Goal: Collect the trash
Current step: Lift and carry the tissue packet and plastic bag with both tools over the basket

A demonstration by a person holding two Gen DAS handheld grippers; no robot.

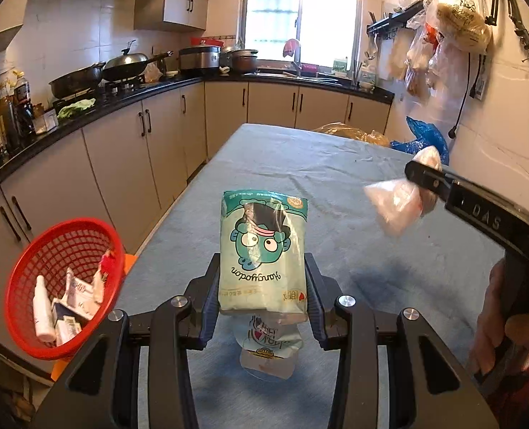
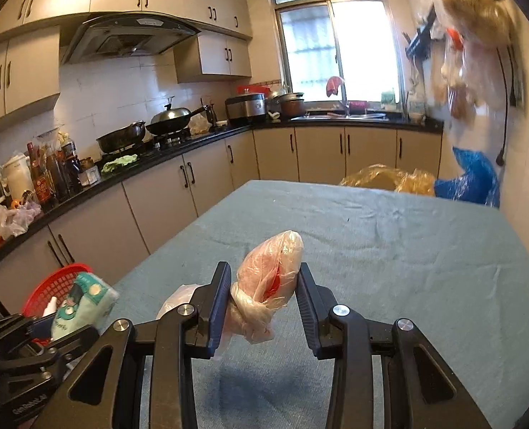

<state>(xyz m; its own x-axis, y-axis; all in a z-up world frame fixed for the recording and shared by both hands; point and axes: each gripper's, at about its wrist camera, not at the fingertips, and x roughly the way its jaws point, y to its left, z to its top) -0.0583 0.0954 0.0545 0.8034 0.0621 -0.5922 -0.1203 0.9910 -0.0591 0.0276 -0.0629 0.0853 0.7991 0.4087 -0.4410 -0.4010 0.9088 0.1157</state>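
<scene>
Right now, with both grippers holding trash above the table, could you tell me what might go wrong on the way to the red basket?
The tied plastic bag sits loosely in the right gripper, its jaws apparently touching one side only, so it may slip out.

The green snack packet is held low by the left gripper; it may tip.

The red basket hangs tilted off the table edge; a drop could miss.

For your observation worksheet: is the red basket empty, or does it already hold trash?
It holds trash. The red basket contains a white bottle and small cartons.
</scene>
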